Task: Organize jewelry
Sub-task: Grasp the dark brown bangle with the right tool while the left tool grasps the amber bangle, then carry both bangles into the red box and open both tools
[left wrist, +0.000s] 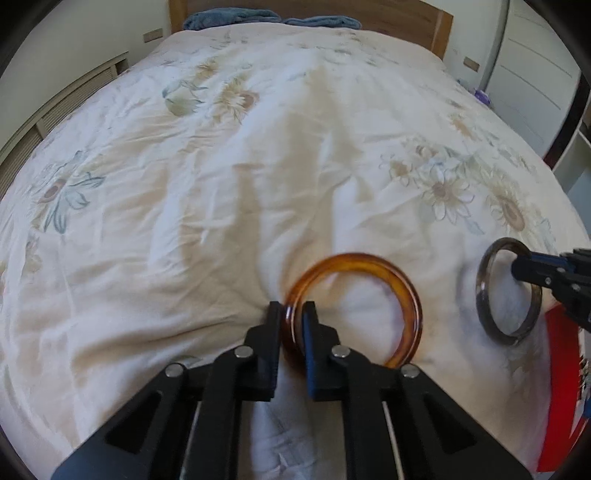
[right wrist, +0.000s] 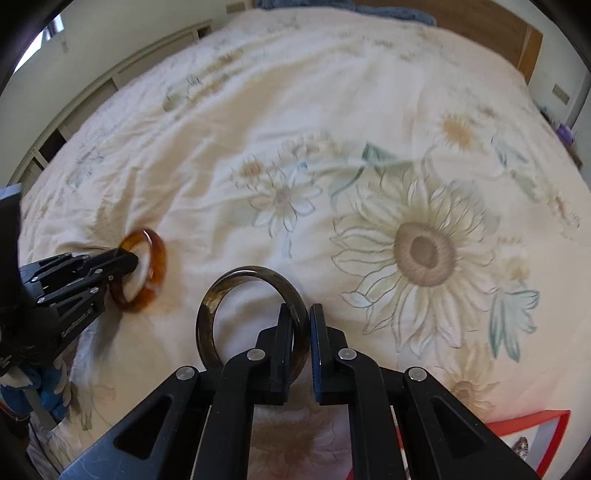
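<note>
An amber bangle (left wrist: 402, 284) rests on the floral bedspread, and my left gripper (left wrist: 293, 314) is shut on its near-left rim, one finger inside the ring and one outside. To its right lies a dark grey-brown bangle (left wrist: 484, 291), with my right gripper (left wrist: 526, 269) clamped on its right rim. In the right wrist view the same dark bangle (right wrist: 221, 291) stands tilted up, its right rim pinched by my right gripper (right wrist: 301, 317). The amber bangle (right wrist: 157, 266) shows at the left, held by my left gripper (right wrist: 131, 258).
The cream bedspread (left wrist: 258, 166) with sunflower print covers the whole bed. A red-edged box (left wrist: 557, 387) lies at the near right; its corner (right wrist: 528, 428) shows bottom right. Blue towels (left wrist: 229, 18) sit at the wooden headboard (left wrist: 406, 18). Low shelving (left wrist: 74, 96) runs along the left wall.
</note>
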The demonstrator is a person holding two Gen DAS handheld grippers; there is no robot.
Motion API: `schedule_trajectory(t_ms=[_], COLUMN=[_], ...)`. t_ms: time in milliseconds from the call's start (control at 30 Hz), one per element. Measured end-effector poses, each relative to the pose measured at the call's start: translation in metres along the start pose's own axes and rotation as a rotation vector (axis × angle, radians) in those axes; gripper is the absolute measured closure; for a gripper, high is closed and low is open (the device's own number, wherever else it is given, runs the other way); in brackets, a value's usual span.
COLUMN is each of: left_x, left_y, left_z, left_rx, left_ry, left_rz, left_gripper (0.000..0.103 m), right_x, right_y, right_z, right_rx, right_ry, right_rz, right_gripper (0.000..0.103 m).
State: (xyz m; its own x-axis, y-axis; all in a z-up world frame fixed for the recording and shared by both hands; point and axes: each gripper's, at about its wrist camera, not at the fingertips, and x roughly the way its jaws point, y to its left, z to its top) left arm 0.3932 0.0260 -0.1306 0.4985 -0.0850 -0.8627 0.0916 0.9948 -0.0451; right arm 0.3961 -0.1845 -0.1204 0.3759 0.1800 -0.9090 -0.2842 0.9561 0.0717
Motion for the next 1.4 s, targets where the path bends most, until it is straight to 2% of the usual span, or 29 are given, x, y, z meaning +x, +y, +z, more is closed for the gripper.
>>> schedule_trajectory(t_ms=[200, 467, 633, 800, 967, 1133, 1400], left_x=[-0.026, -0.077, -0.108, -0.131, -0.14, -0.134, -0.109], left_y=[-0.004, -0.015, -0.04, -0.084, -0.141, -0.2, -0.266], left_z=[-0.001, -0.009, -0.021, -0.034, -0.047, -0.066, -0.094], left_rx=[-0.001, 0.013, 0.054, 0.103, 0.168, 0.249, 0.35], left_ry=[-0.03, -0.074, -0.095, -0.108, -0.097, -0.061, 0.005], left_rz=[0.022, 0.028, 0.006, -0.057, -0.125, -0.173, -0.189], left_gripper=[0.094, 0.094, 0.094, 0.094, 0.094, 0.094, 0.094], right_x=[-0.044, -0.104, -0.147, -0.182, -0.19, -0.174, -0.135], right_y=[0.004, -0.007, -0.04, -0.088, -0.127, -0.148, -0.162], right_z=[-0.006, -0.04, -0.073, -0.109, -0.145, -0.176, -0.214], right_rx=[0.015, 0.067, 0.117, 0.191, 0.253, 0.289, 0.299], right_ry=[-0.089, -0.146, -0.179, -0.199, -0.182, -0.142, -0.05], right_rz=[0.016, 0.016, -0.038, -0.118, -0.171, -0.171, -0.143], right_gripper=[0.094, 0.094, 0.094, 0.094, 0.094, 0.094, 0.094])
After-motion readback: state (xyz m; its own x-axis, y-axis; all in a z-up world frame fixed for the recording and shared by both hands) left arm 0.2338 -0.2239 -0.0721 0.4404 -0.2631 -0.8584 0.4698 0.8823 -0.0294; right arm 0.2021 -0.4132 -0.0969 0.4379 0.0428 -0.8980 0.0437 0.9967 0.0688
